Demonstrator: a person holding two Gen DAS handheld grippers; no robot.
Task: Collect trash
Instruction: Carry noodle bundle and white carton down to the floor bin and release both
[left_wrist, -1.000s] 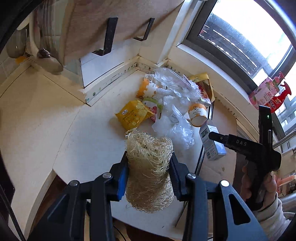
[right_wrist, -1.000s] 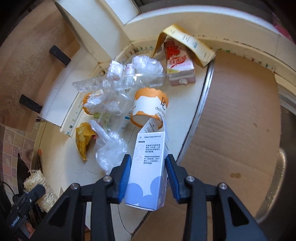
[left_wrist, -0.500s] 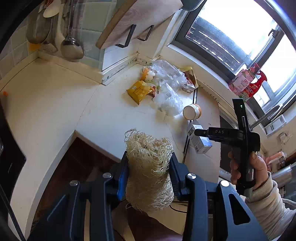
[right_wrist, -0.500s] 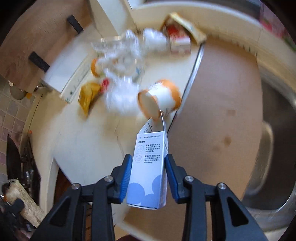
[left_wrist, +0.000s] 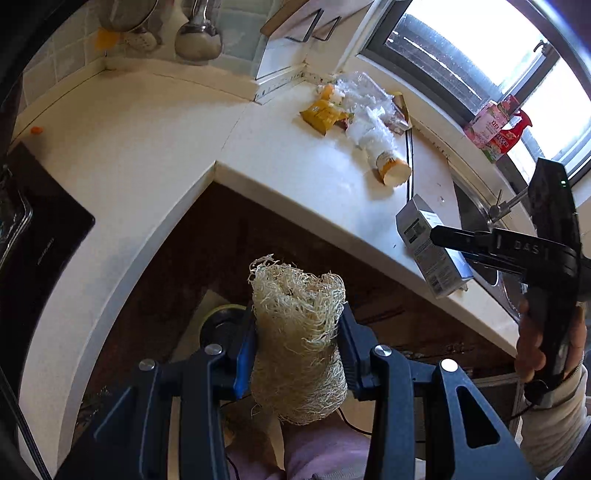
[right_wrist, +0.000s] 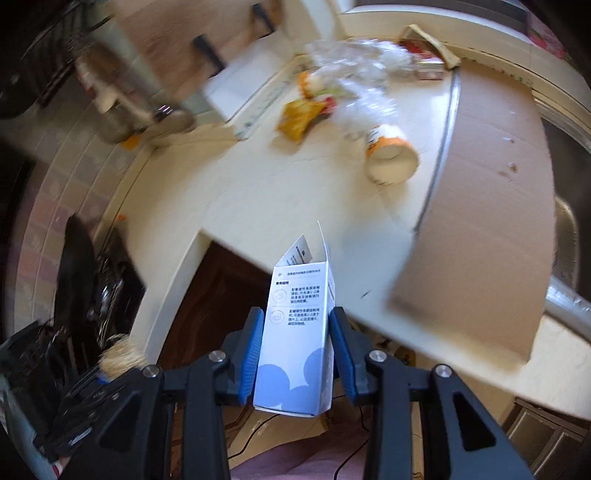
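Observation:
My left gripper (left_wrist: 297, 345) is shut on a pale fibrous loofah sponge (left_wrist: 297, 343), held off the counter's front edge above the dark cabinet. My right gripper (right_wrist: 295, 345) is shut on a white and blue carton box (right_wrist: 297, 339); the box also shows in the left wrist view (left_wrist: 430, 245), beside the counter edge. On the counter lie an orange-rimmed paper cup (right_wrist: 391, 162) on its side, a yellow snack bag (left_wrist: 321, 116), crumpled clear plastic (left_wrist: 369, 110) and a red and white carton (right_wrist: 428, 64).
A brown cardboard sheet (right_wrist: 487, 206) covers the counter beside the steel sink (left_wrist: 480, 225). A black hob (left_wrist: 33, 236) lies at the left. Ladles (left_wrist: 197, 37) hang on the tiled wall. Pink spray bottles (left_wrist: 498, 127) stand on the window sill.
Both grippers have pulled back from the counter with their loads. The trash pile now looks farther away and the cabinet front has come into view. The right view is blurred from motion.

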